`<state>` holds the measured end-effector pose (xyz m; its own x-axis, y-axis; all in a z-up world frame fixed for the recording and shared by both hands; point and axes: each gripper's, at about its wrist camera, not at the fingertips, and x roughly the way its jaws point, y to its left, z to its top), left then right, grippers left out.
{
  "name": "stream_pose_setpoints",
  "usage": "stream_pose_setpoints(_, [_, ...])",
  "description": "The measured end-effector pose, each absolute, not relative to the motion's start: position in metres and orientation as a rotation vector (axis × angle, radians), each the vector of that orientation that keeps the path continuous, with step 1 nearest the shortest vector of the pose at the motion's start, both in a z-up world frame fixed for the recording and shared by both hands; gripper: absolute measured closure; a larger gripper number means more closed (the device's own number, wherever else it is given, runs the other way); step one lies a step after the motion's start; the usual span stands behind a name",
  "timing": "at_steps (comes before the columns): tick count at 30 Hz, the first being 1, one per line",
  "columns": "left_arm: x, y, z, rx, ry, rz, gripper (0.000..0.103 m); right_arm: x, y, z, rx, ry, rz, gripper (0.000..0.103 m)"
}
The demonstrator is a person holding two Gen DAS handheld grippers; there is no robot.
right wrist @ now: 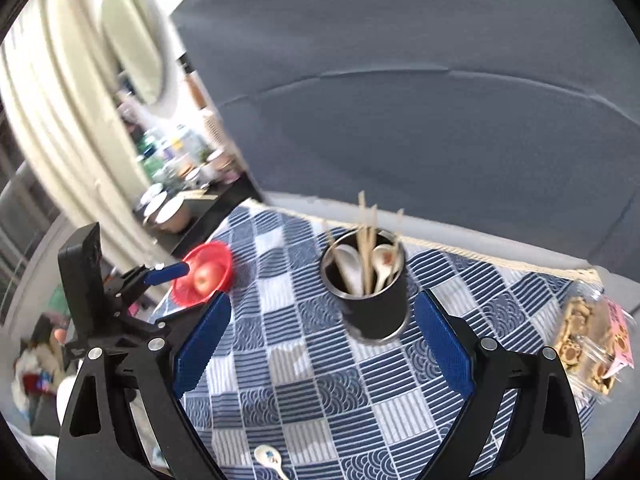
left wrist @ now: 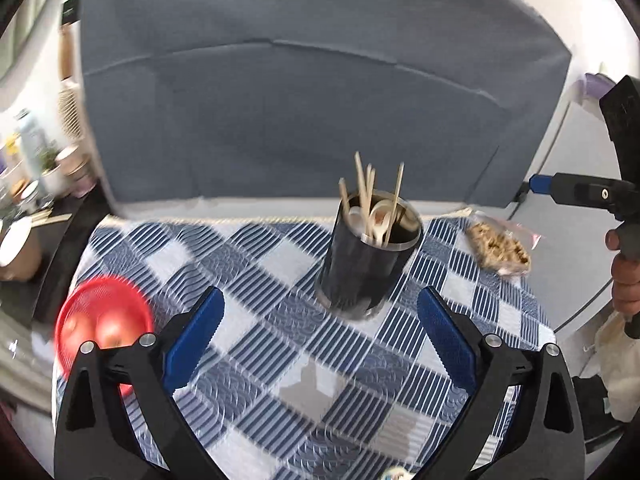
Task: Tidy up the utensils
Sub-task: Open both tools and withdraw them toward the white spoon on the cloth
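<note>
A black cylindrical utensil holder [left wrist: 366, 268] [right wrist: 370, 300] stands on the blue-and-white checked tablecloth [left wrist: 288, 360] [right wrist: 320, 392]. It holds several wooden chopsticks [left wrist: 364, 188] [right wrist: 366, 236] and white ceramic spoons [left wrist: 380, 218] [right wrist: 382, 262]. A white patterned spoon [right wrist: 270, 458] lies on the cloth near the front edge; only its tip [left wrist: 394, 474] shows in the left wrist view. My left gripper [left wrist: 320, 344] is open and empty, above the cloth in front of the holder. My right gripper [right wrist: 322, 348] is open and empty, just in front of the holder.
A red mesh basket [left wrist: 80, 312] [right wrist: 188, 294] with apples sits at the table's left edge. A clear bag of biscuits [left wrist: 498, 248] [right wrist: 588, 352] lies at the right edge. A grey sofa [left wrist: 320, 100] [right wrist: 420, 100] stands behind the table. A cluttered side table [left wrist: 32, 184] is at the left.
</note>
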<state>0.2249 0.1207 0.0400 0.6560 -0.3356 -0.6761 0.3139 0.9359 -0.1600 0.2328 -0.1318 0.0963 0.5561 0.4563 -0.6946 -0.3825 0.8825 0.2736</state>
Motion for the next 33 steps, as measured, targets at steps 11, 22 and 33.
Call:
stream_pose_setpoints(11, [0.145,0.109,0.008,-0.044,0.917,-0.243,0.006,0.193,-0.127,0.053,-0.011,0.900,0.674,0.014])
stream_pose_setpoints(22, [0.097,0.100,-0.040,-0.110,1.071,-0.150,0.006,0.139,-0.138,-0.002,-0.158,0.972,0.739,0.014])
stream_pose_setpoints(33, [0.077,0.085,-0.097,-0.115,1.188,-0.145,0.006,0.094,-0.130,-0.068,-0.274,1.057,0.760,0.014])
